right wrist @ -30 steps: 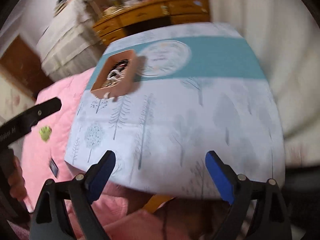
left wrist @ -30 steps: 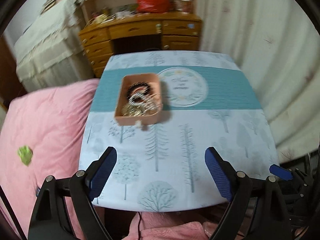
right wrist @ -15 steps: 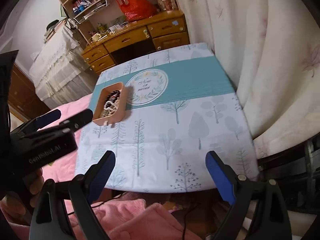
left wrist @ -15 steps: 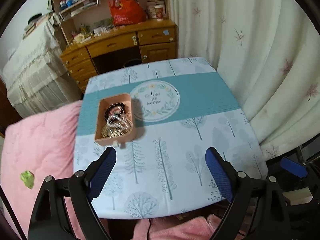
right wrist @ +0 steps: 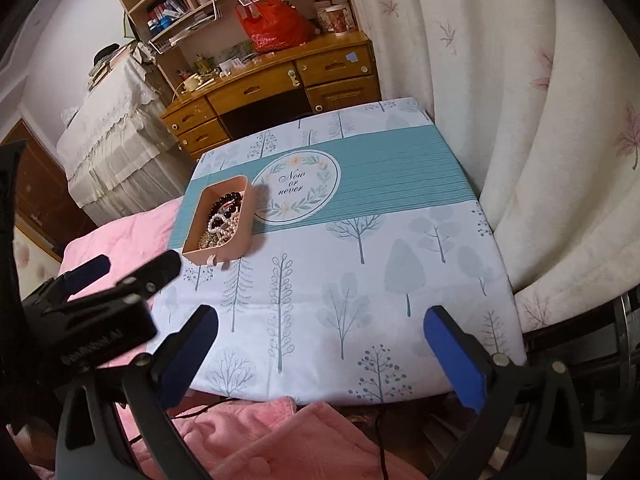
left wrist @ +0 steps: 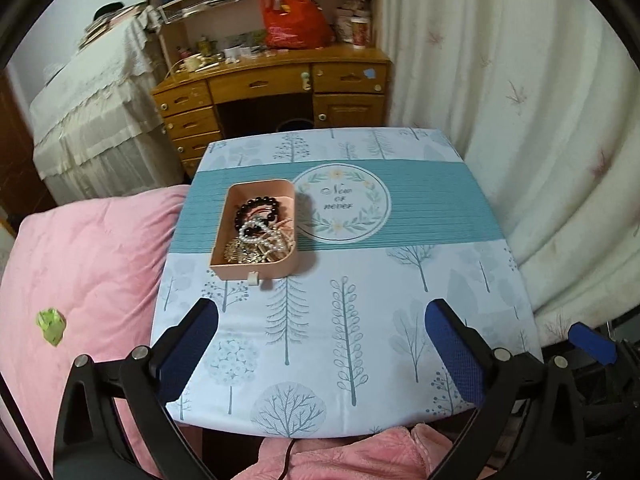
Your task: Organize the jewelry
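Observation:
A pink open box (left wrist: 256,271) stands on the left part of the tree-print tablecloth (left wrist: 360,320), across its teal band. Inside lies a heap of jewelry (left wrist: 260,232): a dark bead bracelet, a pearl strand and gold pieces. My left gripper (left wrist: 322,312) hovers over the table's near edge, short of the box. Its jaws are opening, with nothing between them. My right gripper (right wrist: 320,316) hangs over the near edge too, its jaws likewise opening and empty. The box (right wrist: 218,255) and the left gripper (right wrist: 132,264) show at the left of the right wrist view.
A pink quilt (left wrist: 80,260) with a small green scrap (left wrist: 50,326) lies left of the table. A wooden desk (left wrist: 272,80) with shelves and a red bag (left wrist: 292,20) stands behind. A white curtain (left wrist: 540,120) hangs along the right side. Pink fabric (right wrist: 260,440) lies below the near edge.
Both views have risen and steadied, showing more of the desk and shelves. The left gripper has come into the right wrist view. Both pairs of jaws stand slightly wider.

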`<state>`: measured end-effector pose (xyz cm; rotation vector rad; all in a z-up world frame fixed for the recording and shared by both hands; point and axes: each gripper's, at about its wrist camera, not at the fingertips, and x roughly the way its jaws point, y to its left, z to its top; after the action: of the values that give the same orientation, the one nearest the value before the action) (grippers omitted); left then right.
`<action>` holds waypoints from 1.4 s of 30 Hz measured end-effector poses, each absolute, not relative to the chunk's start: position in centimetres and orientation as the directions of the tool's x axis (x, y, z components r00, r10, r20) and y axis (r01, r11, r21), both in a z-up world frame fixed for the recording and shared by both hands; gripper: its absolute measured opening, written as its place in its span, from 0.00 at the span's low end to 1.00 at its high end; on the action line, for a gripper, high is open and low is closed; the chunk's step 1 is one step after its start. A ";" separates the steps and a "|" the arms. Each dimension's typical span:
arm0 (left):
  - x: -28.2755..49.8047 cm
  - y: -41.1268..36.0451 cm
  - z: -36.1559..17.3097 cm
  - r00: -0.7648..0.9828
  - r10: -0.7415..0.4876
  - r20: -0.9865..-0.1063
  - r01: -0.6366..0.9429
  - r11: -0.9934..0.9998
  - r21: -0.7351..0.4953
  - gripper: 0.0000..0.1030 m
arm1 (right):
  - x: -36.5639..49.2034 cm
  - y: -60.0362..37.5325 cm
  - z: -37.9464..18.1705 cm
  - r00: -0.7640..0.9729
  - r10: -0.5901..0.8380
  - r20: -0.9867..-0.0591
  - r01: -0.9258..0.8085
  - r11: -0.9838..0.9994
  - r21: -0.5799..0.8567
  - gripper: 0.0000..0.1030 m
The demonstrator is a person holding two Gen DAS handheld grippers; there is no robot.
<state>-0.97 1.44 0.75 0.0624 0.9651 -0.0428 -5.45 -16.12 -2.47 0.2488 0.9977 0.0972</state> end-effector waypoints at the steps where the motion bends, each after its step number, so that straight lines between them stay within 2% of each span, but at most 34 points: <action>1: -1.0 1.5 0.7 0.565 -0.008 -0.825 0.063 0.997 0.033 0.99 | -5.4 -16.0 -2.5 0.538 0.197 -0.820 0.028 0.968 0.250 1.00; 13: -0.4 2.6 -0.2 0.523 0.008 -0.852 0.032 0.999 0.028 0.99 | -4.7 -14.7 -2.2 0.529 0.169 -0.832 -0.014 0.982 0.190 1.00; 42: -0.4 3.5 -0.7 0.506 0.023 -0.862 0.025 0.999 0.041 0.99 | -4.2 -14.0 -2.2 0.520 0.171 -0.837 -0.021 0.982 0.187 1.00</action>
<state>-0.37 3.48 -0.67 0.0501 1.0404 -0.0010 -4.17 -14.03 -2.24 0.1610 1.0186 0.1154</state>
